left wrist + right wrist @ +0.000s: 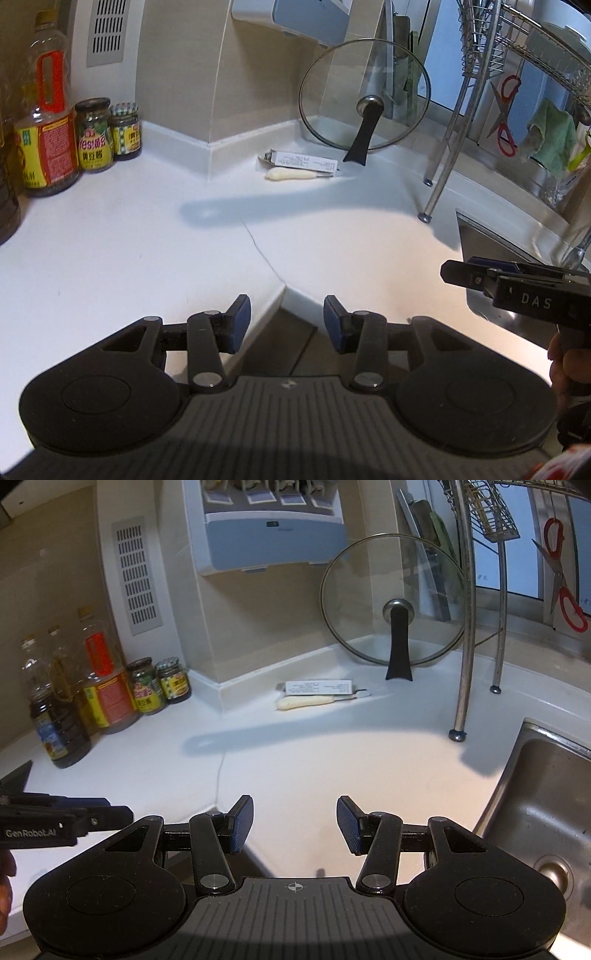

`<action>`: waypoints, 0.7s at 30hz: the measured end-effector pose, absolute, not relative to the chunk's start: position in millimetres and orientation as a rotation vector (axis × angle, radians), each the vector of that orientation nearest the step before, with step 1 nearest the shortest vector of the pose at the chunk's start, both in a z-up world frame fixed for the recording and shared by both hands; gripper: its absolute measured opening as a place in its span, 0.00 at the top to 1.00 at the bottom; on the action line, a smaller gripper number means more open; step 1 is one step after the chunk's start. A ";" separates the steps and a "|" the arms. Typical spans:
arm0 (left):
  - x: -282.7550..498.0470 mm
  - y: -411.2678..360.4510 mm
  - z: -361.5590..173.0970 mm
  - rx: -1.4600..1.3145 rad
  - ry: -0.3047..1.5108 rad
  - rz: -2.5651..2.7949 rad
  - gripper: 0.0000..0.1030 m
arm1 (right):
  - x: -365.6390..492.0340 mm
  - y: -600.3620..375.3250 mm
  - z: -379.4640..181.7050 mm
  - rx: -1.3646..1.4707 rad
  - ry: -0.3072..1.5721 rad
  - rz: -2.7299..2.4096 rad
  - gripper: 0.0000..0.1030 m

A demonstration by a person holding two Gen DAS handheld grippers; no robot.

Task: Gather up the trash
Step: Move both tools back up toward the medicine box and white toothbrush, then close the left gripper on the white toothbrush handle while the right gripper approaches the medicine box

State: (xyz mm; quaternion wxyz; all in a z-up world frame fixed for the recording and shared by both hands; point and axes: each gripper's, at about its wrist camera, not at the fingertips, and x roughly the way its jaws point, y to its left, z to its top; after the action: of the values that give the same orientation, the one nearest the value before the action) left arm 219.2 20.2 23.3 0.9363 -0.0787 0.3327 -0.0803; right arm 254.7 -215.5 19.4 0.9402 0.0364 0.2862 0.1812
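Two grippers hang over a white corner bench (303, 760), and neither carries anything, so the step in hand reads as the approach: picking out a piece of trash before any grasp begins. On the right, the steel sink (535, 812) drops away from the bench edge, and a wire dish rack (466, 635) stands on thin legs behind it. A glass pot lid (393, 602) leans upright in the far corner, propped on its black handle. At the far left, oil bottles and sauce jars (110, 698) stand together against the wall.

The likeliest trash is a small white carton (301, 161) lying flat near the back wall, just in front of the lid, with a pale, stubby item (291, 174) just beside it on the near side; what that item is cannot be told.

The left gripper (287, 325) has its fingers spread with only bare bench edge between them. The right gripper (295, 823) is likewise spread and empty. Both sit well apart from the carton, so the next move calls for a long reach forward and down, then lining the fingers across the carton's narrow side.
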 end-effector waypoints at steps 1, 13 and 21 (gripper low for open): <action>228.3 19.9 23.2 -0.158 0.680 -0.161 0.62 | 263.8 -217.4 19.0 0.075 0.581 0.371 0.51; 389.7 -3.2 10.4 -0.039 0.701 -0.136 0.55 | 412.7 -243.4 5.8 0.104 0.576 0.414 0.51; 491.0 -23.2 -16.9 0.041 0.700 -0.178 0.39 | 488.3 -262.7 -9.4 0.125 0.591 0.415 0.51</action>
State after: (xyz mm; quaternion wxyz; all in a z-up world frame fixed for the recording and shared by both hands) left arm 491.0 -23.2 -16.9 0.9352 0.0201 0.3426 -0.0870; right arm 488.3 -262.7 -9.4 0.9337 0.0611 0.2887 0.2030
